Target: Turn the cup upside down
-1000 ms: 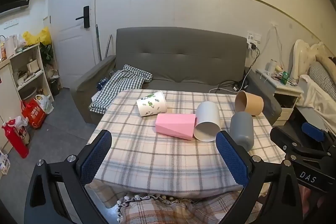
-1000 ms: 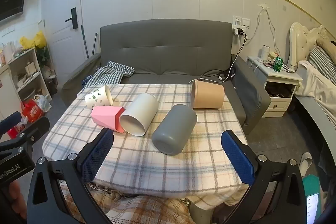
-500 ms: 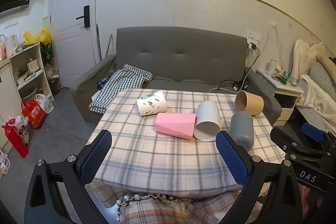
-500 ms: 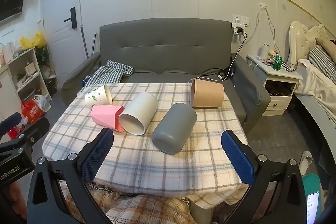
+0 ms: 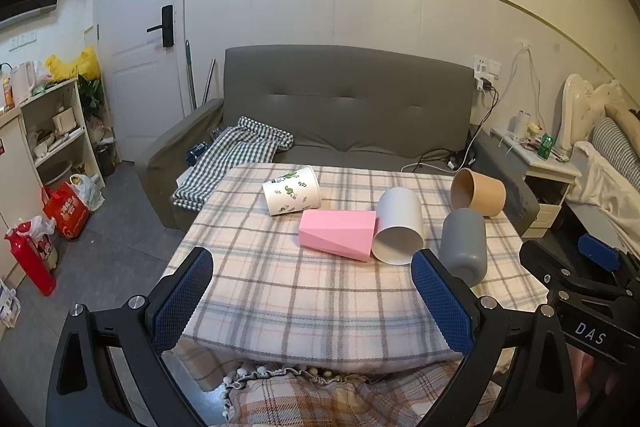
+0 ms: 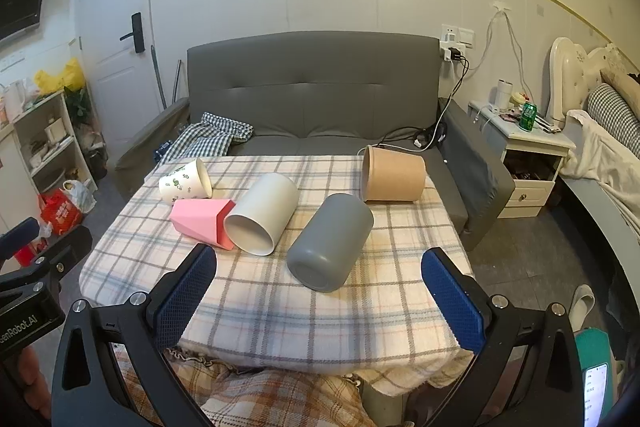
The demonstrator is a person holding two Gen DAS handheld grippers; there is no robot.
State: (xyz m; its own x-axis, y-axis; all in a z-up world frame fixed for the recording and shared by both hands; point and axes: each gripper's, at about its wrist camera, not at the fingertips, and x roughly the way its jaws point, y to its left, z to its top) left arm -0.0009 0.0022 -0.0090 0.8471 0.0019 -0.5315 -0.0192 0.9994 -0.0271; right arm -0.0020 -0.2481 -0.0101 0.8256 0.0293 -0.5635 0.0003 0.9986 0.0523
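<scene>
Both tools — left tool (image 5: 312, 291) and right tool (image 6: 320, 293) — gape wide, empty, short of the desk (image 6: 360, 311); five cups lie toppled there — pink cup (image 6: 200, 221) touching white cup (image 6: 264, 213), grey cup (image 6: 330, 241) nearest.

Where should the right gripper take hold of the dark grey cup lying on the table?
Probably across the round middle of the dark grey cup, coming from above, one pad each side. It lies on its side, closed base toward the open right gripper.

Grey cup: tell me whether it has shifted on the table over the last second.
No. The grey cup lies on its side in the same spot, still just below-left of the brown cup on the plaid tablecloth.
</scene>
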